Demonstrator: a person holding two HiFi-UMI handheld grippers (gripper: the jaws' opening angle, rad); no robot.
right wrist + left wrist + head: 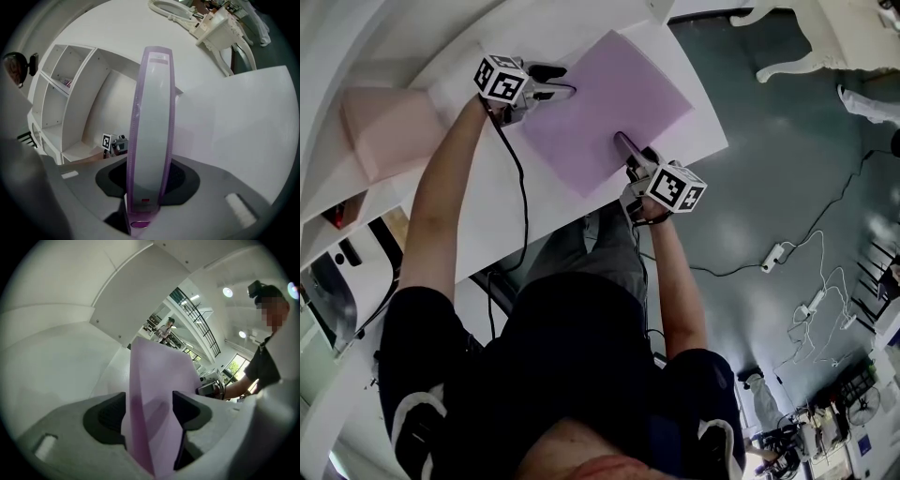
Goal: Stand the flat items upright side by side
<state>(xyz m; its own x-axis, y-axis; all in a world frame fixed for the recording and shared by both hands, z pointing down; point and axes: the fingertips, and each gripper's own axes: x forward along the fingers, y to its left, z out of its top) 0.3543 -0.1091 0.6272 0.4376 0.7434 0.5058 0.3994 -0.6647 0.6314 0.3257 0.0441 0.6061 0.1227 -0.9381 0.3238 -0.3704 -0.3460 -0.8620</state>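
Well to the left of the purple folder [609, 108], a pink flat item [389, 131] lies broad side up on what seems to be white shelving (nothing there stands upright, as far as the head view shows). At the folder's left edge the left tongs [555, 82] are clamped on it, with the purple cover pinched between the pads in the left gripper view. The folder itself spreads broad side up over the white surface [487, 216]. Whether it rests on that surface or hangs just clear of it I cannot tell. At the folder's right edge the right tongs [626, 142] are closed on its thick edge, which fills the gap between the jaws in the right gripper view.

My judgement is that the task is at an early stage. The folder is gripped on two sides but not yet turned on edge, and it has yet to be stood up. The pink item also has yet to be stood beside it.
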